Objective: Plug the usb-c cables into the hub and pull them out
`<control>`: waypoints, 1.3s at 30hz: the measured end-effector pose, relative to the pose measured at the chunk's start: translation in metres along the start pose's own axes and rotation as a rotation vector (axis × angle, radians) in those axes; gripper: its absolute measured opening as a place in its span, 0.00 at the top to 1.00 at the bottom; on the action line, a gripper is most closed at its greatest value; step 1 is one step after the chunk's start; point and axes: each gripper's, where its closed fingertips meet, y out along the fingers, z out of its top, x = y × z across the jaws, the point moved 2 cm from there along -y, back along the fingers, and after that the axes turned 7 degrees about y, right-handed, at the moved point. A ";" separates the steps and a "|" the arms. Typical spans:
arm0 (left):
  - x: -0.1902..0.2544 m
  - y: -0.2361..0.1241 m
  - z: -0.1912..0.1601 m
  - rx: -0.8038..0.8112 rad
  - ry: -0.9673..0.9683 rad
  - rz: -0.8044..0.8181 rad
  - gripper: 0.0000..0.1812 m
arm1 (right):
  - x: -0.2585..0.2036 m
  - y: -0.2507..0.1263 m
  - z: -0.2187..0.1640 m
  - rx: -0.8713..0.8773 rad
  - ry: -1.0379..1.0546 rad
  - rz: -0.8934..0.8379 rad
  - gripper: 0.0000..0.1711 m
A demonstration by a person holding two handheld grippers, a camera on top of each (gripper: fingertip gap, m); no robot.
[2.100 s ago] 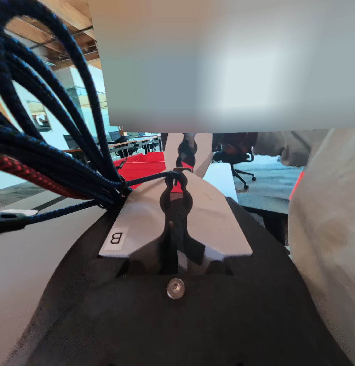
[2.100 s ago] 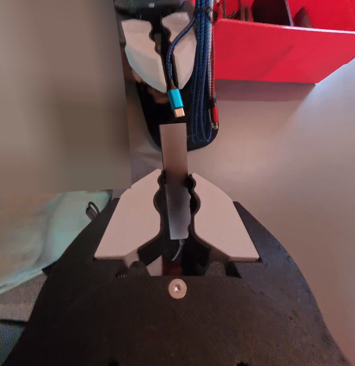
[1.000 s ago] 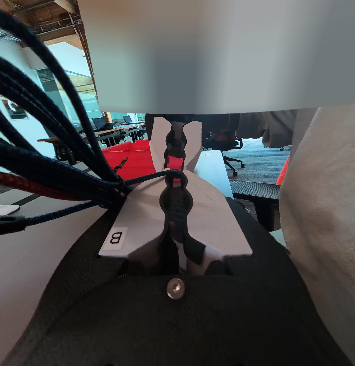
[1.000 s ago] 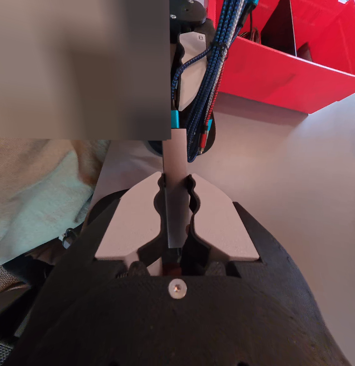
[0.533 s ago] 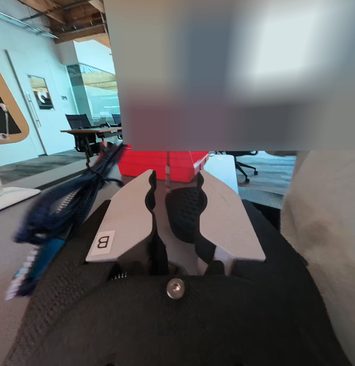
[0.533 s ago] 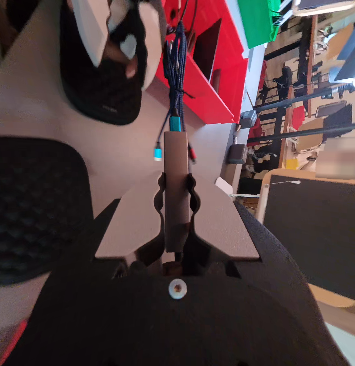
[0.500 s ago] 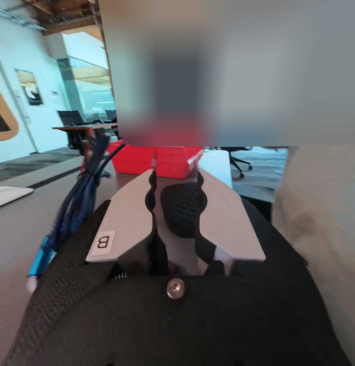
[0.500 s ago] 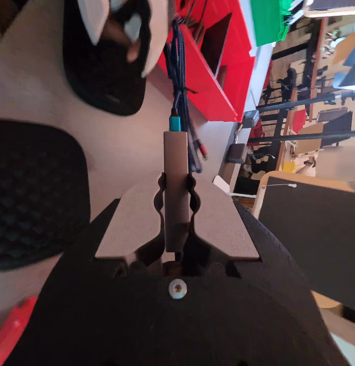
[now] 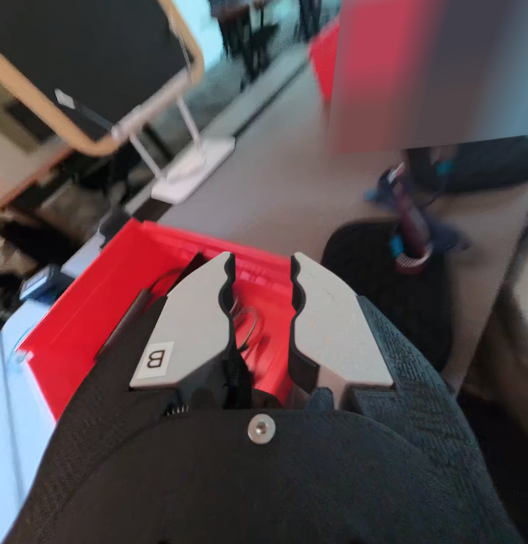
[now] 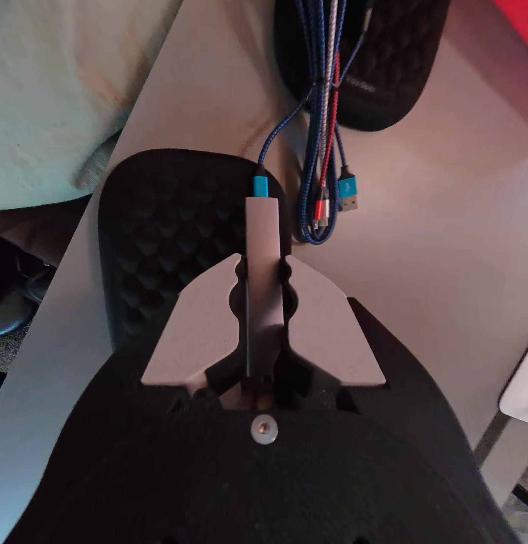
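Observation:
My right gripper (image 10: 262, 257) is shut on the grey hub (image 10: 261, 235) and holds it above a black pad (image 10: 168, 235). A blue USB-C plug (image 10: 260, 187) sits in the hub's far end, and its blue braided cable runs up into a tied cable bundle (image 10: 321, 123). Beside the hub hang a loose blue plug (image 10: 348, 191) and a red plug (image 10: 320, 206). My left gripper (image 9: 262, 259) is open and empty over a red bin (image 9: 80, 323). In the left wrist view the bundle (image 9: 410, 206) shows blurred at the far right.
The red bin holds loose cables (image 9: 248, 321). A second black pad (image 10: 380, 73) lies under the bundle on the grey table (image 10: 433, 235). A person's light clothing (image 10: 50, 88) is at the table's left edge. A white-footed board stand (image 9: 195, 167) is at the back.
My left gripper let go of the blue cable, opened and swung over the red bin. My right gripper turned with the hub and now looks down on the table, plug still in.

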 end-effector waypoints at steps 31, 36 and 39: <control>-0.006 0.069 -0.134 -0.825 -0.068 -0.454 0.96 | 0.003 -0.071 0.041 0.364 0.178 -0.471 0.65; -0.048 0.052 -0.083 -0.522 -0.241 -0.231 0.98 | 0.002 -0.086 0.048 0.394 0.153 -0.579 0.68; -0.088 0.027 -0.041 -0.259 -0.341 -0.057 0.98 | 0.001 -0.095 0.055 0.446 0.169 -0.616 0.68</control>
